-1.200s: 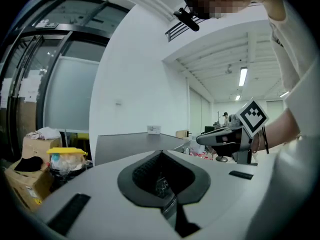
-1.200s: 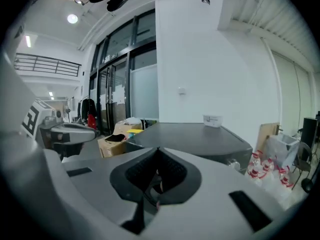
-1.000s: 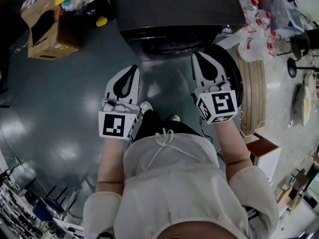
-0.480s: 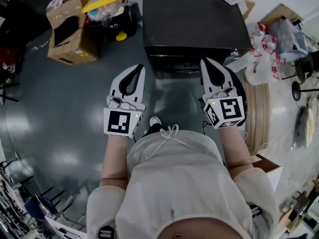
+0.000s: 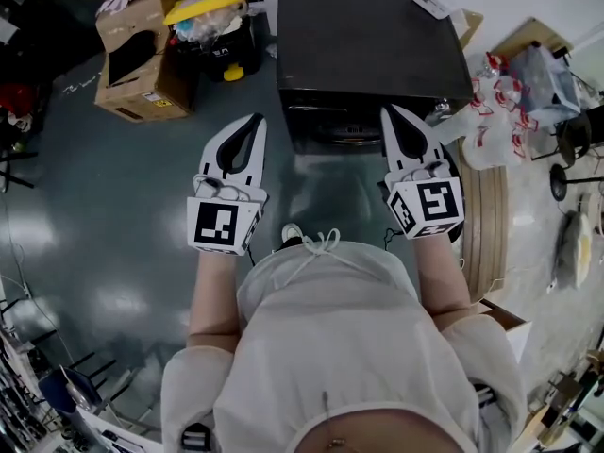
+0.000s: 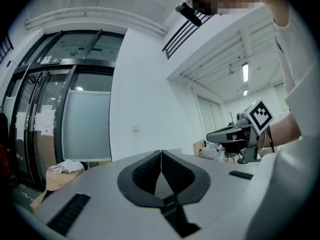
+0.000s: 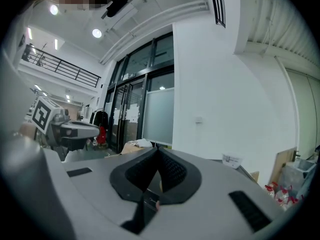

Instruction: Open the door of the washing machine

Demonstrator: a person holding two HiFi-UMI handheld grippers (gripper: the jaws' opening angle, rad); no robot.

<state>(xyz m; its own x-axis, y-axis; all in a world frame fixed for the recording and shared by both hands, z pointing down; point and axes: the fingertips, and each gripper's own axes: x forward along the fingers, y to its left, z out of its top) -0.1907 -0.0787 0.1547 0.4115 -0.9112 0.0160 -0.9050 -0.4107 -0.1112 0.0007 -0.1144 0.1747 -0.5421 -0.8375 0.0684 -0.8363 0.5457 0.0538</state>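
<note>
The black washing machine (image 5: 373, 41) stands ahead of me, seen from above; its front face (image 5: 335, 130) shows only as a dark strip. In the head view my left gripper (image 5: 257, 119) points at the floor left of the machine's front. My right gripper (image 5: 387, 109) points at the front's right part. Both are shut with nothing between the jaws, as the left gripper view (image 6: 161, 153) and right gripper view (image 7: 157, 149) show. A dark round shape (image 5: 457, 182) lies behind the right gripper; I cannot tell whether it is the door.
Cardboard boxes (image 5: 142, 55) and a yellow-lidded bin (image 5: 209, 3) stand left of the machine. Plastic bags (image 5: 500, 111) and a round wooden board (image 5: 486, 206) are on its right. Glass doors (image 6: 50, 124) and a white wall (image 7: 220, 84) stand beyond.
Both grippers have risen side by side and stayed shut. More of the machine's top has come into the head view, while its front has shrunk to a strip.
</note>
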